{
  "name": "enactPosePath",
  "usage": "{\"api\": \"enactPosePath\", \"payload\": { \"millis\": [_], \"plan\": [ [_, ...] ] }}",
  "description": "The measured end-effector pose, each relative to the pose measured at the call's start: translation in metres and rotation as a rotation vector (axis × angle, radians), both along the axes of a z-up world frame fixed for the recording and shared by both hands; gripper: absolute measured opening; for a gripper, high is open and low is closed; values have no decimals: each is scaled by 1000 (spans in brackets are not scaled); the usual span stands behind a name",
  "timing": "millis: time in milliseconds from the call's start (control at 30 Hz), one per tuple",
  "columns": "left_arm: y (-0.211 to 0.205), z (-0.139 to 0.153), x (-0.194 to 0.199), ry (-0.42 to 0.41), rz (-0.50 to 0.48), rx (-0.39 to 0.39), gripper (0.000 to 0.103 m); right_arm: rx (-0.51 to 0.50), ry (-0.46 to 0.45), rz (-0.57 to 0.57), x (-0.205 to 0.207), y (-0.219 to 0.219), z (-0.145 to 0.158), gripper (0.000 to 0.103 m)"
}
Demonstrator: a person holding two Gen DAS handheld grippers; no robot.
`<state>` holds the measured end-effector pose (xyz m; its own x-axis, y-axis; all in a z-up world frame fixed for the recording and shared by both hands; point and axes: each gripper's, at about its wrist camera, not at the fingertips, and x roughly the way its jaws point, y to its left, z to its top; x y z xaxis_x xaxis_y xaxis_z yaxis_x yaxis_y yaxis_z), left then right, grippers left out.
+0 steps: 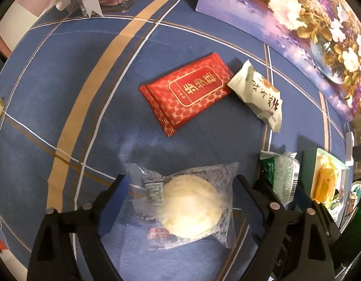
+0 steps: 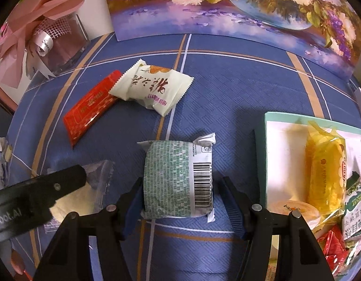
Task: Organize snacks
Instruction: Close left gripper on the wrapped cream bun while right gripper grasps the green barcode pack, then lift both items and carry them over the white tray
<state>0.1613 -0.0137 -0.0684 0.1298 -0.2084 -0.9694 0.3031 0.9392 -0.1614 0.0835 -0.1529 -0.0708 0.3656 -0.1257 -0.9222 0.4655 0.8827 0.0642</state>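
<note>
At the far left of the blue checked tablecloth (image 2: 227,89) stands a clear gift box (image 2: 63,46) dressed with a pink bow (image 2: 47,7) and white ribbon, back against the wall and well apart from the snacks. Next comes the left gripper (image 1: 180,182), pointing steeply down with its jaws wide; a round pale pastry in a clear wrapper (image 1: 187,206) lies on the cloth between them, its plastic edges close to both fingers, though no pad presses on it. Beyond it, toward the middle of the cloth, a red packet with gold lettering (image 1: 187,93) lies flat at a slant, and a cream sachet with dark characters (image 1: 257,93) touches its right end, overlapping it in the right wrist view. Behind these leans a flower painting (image 2: 227,4), propped along the back edge of the table. Further right, the right gripper (image 2: 180,187) straddles a green-and-white wrapped snack with a barcode (image 2: 178,180); the left finger sits against the wrapper while a narrow strip of cloth shows before the right finger, so whether it is truly clamped cannot be told. Just right of that finger stands a pale green tray (image 2: 262,140), its wall close beside the gripper, holding a yellow wrapped cake (image 2: 325,171), a small round jelly cup (image 2: 295,208), a red sweet (image 2: 332,243) and a green-printed packet (image 2: 353,210) crowded together.
</note>
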Motion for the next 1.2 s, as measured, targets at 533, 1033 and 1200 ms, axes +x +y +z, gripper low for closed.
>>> {"api": "enactPosePath", "payload": {
  "millis": [533,1033,1200],
  "plan": [
    [-20,-14,-9,6,-42,68,83,-37,22,19,-6,2,-1,67],
    [-19,3,-8,-43,-9,71,73,-27,25,-2,-13,-6,8,55],
    [-22,22,-4,-73,7,50,71,-6,-7,-13,-20,-10,23,55]
  ]
}}
